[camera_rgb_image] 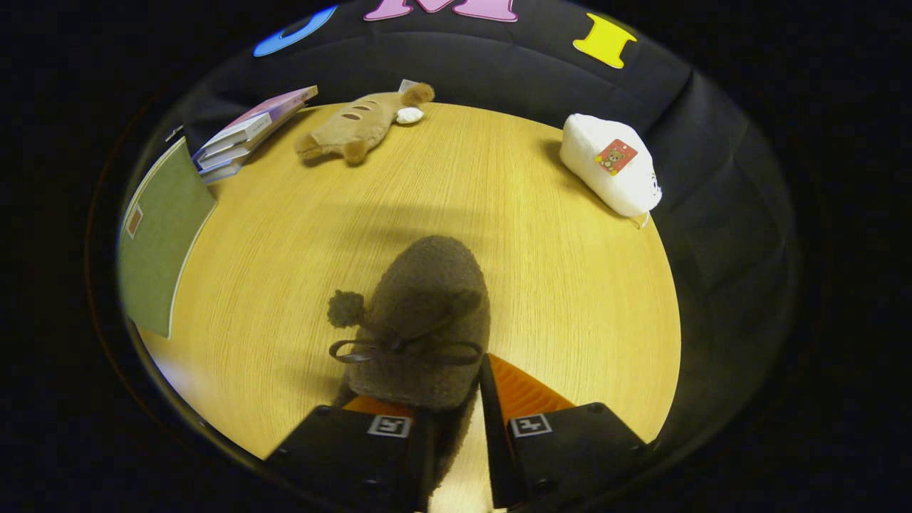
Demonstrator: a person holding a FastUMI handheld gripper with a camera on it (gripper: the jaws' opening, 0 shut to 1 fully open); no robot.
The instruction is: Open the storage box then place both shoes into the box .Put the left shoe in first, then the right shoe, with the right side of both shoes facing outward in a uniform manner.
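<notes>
Evidently tongs [456, 420] pinching the fuzzy brown shoe [427, 320] above the wooden table [570, 299].

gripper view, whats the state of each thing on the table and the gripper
gripper: shut on the shoe's back edge
shoe: brown, fuzzy, held, toe pointing away, bow on top
plush toy: lying flat at the far edge
white pouch: lying on its side
books: stacked, closed
green folder: flat, closed
</notes>
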